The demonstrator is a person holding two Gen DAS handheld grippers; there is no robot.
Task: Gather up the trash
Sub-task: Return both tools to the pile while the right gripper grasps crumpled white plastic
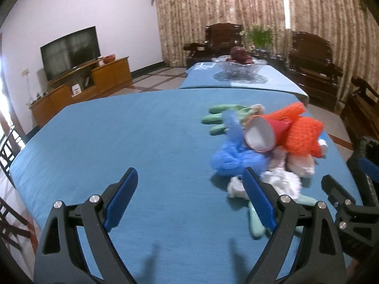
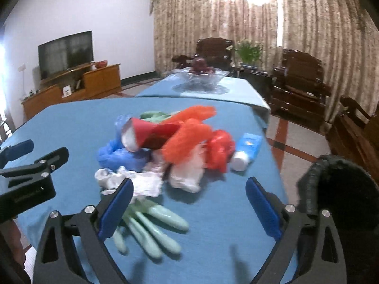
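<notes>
A trash pile lies on the blue tablecloth (image 1: 118, 142). It holds a red paper cup (image 2: 146, 135), orange mesh (image 2: 187, 137), a red plastic bag (image 2: 220, 149), a blue bag (image 2: 120, 156), white crumpled tissue (image 2: 144, 182), a blue-and-white tube (image 2: 246, 151) and a pale green glove (image 2: 154, 227). My right gripper (image 2: 189, 184) is open over the pile's near edge, its left finger above the glove. My left gripper (image 1: 190, 175) is open over bare cloth, left of the pile: cup (image 1: 260, 135), blue bag (image 1: 232, 156), tissue (image 1: 281, 184), a second green glove (image 1: 220, 118). Neither holds anything.
A glass fruit bowl (image 1: 236, 67) stands on a second blue table behind. Dark wooden chairs (image 2: 298, 82) line the right side and the curtained window. A TV (image 1: 71, 52) and wooden cabinet (image 1: 94, 82) stand at the left wall. A black rounded object (image 2: 343, 189) sits beside my right gripper.
</notes>
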